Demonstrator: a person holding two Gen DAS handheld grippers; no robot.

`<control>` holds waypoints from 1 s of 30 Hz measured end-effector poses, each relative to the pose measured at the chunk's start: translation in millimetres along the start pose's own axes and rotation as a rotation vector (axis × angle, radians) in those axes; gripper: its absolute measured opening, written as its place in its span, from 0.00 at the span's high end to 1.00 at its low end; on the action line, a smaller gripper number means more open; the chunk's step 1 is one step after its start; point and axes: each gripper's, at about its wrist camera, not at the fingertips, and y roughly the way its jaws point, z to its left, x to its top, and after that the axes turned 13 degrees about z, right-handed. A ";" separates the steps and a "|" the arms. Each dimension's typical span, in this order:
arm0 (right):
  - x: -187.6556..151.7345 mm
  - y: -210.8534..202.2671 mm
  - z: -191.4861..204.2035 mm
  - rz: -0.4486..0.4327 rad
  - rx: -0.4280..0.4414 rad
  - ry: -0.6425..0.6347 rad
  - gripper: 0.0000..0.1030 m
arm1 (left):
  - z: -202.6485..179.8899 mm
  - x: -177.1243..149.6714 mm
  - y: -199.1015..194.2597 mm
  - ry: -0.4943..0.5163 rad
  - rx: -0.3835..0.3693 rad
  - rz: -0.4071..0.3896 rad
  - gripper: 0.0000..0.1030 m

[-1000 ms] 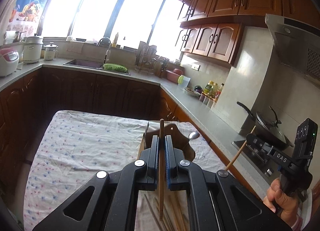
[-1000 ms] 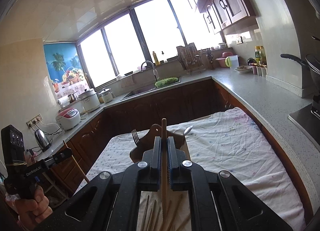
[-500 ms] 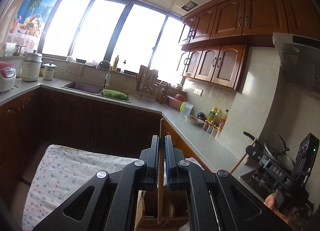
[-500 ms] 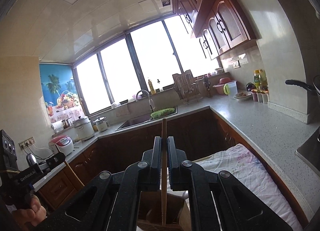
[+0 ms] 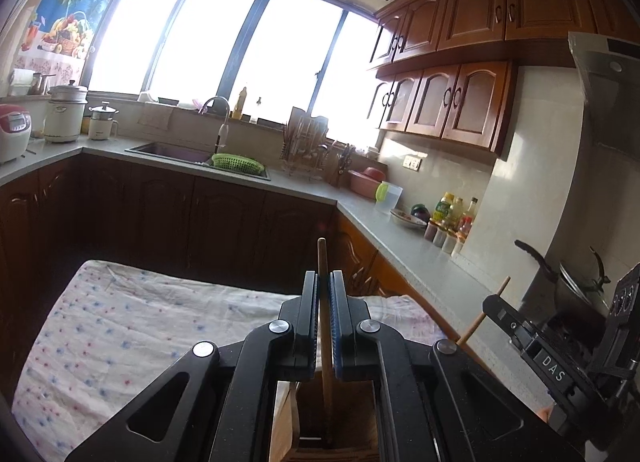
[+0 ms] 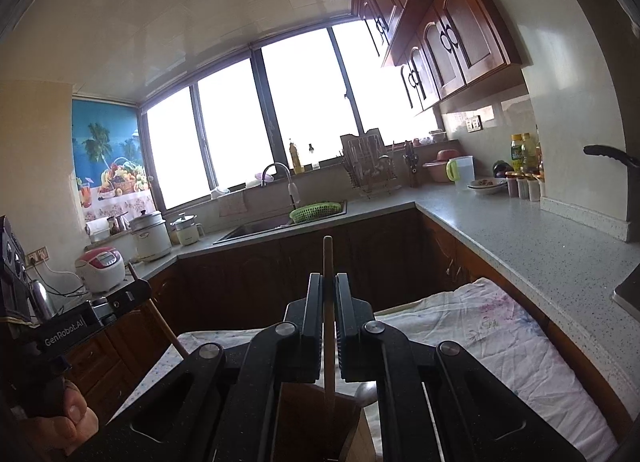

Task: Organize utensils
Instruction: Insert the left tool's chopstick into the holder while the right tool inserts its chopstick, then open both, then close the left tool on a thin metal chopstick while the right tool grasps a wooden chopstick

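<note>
My left gripper (image 5: 324,282) is shut on a wooden chopstick (image 5: 322,262) that stands upright, its lower end reaching into a wooden utensil holder (image 5: 336,414) directly below the fingers. My right gripper (image 6: 329,282) is shut on a second wooden chopstick (image 6: 328,258), also upright, with its lower end inside the same wooden holder (image 6: 308,418). A metal spoon (image 6: 366,392) pokes out beside the holder. In the left wrist view the right gripper (image 5: 498,304) shows at the right edge with its chopstick (image 5: 482,318). In the right wrist view the left gripper (image 6: 138,288) appears at the left, a hand (image 6: 60,422) gripping it.
The holder stands on a table under a flowered white cloth (image 5: 120,334). Grey countertops (image 6: 520,234) run around the kitchen with a sink (image 5: 172,149), green basket (image 5: 238,161), rice cookers (image 5: 64,113), bottles (image 5: 452,217) and a wok (image 5: 572,282) on the stove at right.
Both grippers moved forward and down over the wooden holder. The holder slid from mid-frame to beneath the fingers, and both chopstick ends now sit inside it.
</note>
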 end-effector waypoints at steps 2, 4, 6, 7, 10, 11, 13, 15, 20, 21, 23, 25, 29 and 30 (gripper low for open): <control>-8.0 6.8 -1.9 0.030 0.001 0.000 0.95 | 2.1 -4.7 10.4 -0.006 0.005 0.025 0.96; -13.6 12.5 -4.1 0.060 -0.002 0.003 0.95 | 3.6 -6.5 17.9 -0.012 0.011 0.042 0.96; -17.0 13.7 -6.4 0.067 -0.008 0.005 0.95 | 5.2 0.4 17.2 -0.018 0.013 0.054 0.96; -17.1 13.3 -7.3 0.067 -0.013 0.004 0.95 | 5.2 1.4 17.1 -0.020 0.016 0.053 0.95; -15.1 12.9 -10.6 0.078 -0.009 0.015 0.94 | 8.9 6.3 9.0 -0.021 0.015 0.055 0.95; -15.0 13.5 -10.9 0.080 -0.011 0.016 0.94 | 9.2 6.1 4.6 -0.020 0.016 0.055 0.95; -14.5 13.7 -11.9 0.083 -0.011 0.020 0.94 | 9.1 5.8 2.4 -0.013 0.021 0.056 0.95; -14.0 14.2 -12.2 0.088 -0.012 0.026 0.92 | 9.7 4.0 -1.9 -0.010 0.019 0.065 0.95; -11.8 9.5 -18.7 0.098 0.000 0.061 0.79 | 14.0 4.6 -12.8 -0.032 0.016 0.076 0.70; -11.1 6.2 -19.8 0.093 0.006 0.069 0.62 | 14.1 4.8 -17.9 -0.035 0.017 0.067 0.59; -9.6 -4.0 -22.5 0.071 0.022 0.088 0.36 | 14.1 3.2 -26.6 -0.041 0.020 0.060 0.46; -8.0 -17.2 -24.5 0.043 0.036 0.106 0.21 | 14.1 -1.2 -36.4 -0.044 0.022 0.059 0.38; -8.6 -43.4 -27.6 0.016 0.065 0.131 0.06 | 16.4 -17.3 -60.8 -0.072 0.042 0.054 0.22; -10.0 -49.5 -27.9 0.011 0.065 0.134 0.06 | 17.1 -22.7 -66.4 -0.083 0.038 0.059 0.22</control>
